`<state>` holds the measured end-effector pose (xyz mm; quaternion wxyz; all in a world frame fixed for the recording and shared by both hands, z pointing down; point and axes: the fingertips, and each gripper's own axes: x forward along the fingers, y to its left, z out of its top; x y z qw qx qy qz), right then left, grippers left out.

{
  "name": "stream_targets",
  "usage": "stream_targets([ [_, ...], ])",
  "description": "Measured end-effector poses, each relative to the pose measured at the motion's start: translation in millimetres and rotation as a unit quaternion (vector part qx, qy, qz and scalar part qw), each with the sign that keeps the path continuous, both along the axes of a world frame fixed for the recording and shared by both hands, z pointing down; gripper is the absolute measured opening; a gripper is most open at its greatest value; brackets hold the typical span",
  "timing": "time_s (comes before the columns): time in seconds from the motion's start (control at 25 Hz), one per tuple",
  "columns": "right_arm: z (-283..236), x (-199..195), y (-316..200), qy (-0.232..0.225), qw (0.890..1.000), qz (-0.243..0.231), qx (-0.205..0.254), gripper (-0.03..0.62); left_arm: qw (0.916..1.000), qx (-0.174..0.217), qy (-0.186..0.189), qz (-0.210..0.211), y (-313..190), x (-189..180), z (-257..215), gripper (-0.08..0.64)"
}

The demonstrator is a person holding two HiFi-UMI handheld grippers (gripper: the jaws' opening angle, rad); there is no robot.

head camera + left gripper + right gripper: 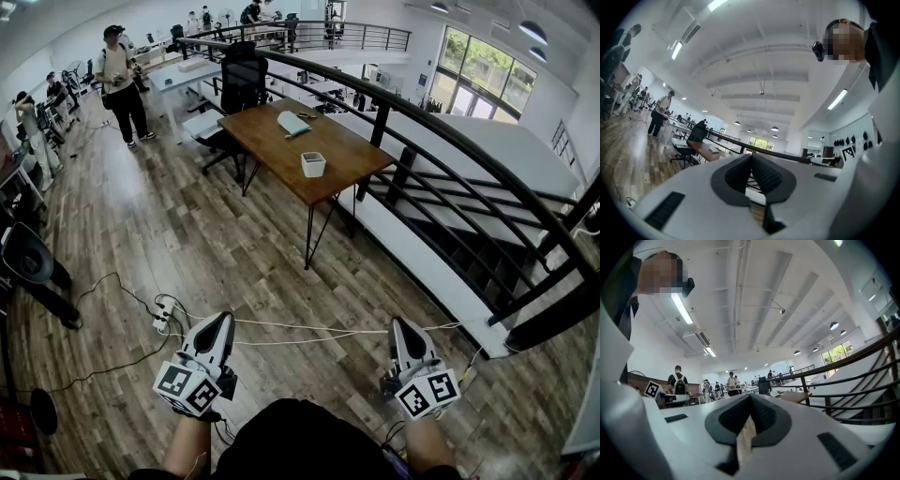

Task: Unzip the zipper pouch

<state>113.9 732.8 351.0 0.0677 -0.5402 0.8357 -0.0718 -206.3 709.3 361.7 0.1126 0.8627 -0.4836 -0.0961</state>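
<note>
1. Both claws are closed tight and hold nothing. The left claw (220,322) and the right claw (401,324) are held level, side by side, well short of the brown wooden table with thin black legs (356,155).
2. The pale blue, flat zipper pouch (293,123) lies on the far half of the table, well apart from both claws. A long stretch of wood-plank floor (216,234) separates them. The zipper itself is too small to make out.
3. A thin white cable (309,330) runs across the floor on the claws' side of the table, and a white power strip (161,321) lies off to the left of it. A foot could catch on either during the walk to the table, which would jerk the claws.
4. A small white square container (313,165) stands on the near part of the table, between the pouch and the claws. A low, straight reach would likely knock it over.
5. The black metal railing (441,141) runs close along the table's right side, so a wide swing of the right claw there could strike it.
6. The pouch looks light and flat. If only the zipper pull is tugged, it will probably slide across the table, so one claw has to open and pin it first.
</note>
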Motion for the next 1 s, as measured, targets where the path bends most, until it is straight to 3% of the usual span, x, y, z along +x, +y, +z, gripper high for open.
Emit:
stream_targets([
  [0.52,11,-2,11,-0.012,1.000,-0.002,-0.008,-0.006,0.9999,-0.003,-0.007,0.014,9,10,1,0.014],
  [0.72,13,2,17,-0.010,1.000,0.010,-0.008,-0.006,0.9994,0.005,-0.026,0.020,16,22,-3,0.015],
  [0.92,7,12,25,-0.028,0.999,0.022,0.010,-0.003,0.9994,0.008,-0.011,0.031,20,40,-9,0.017],
  [1.0,5,16,29,-0.027,0.999,0.027,0.017,0.047,0.9992,0.013,-0.023,0.029,22,46,-12,0.033],
])
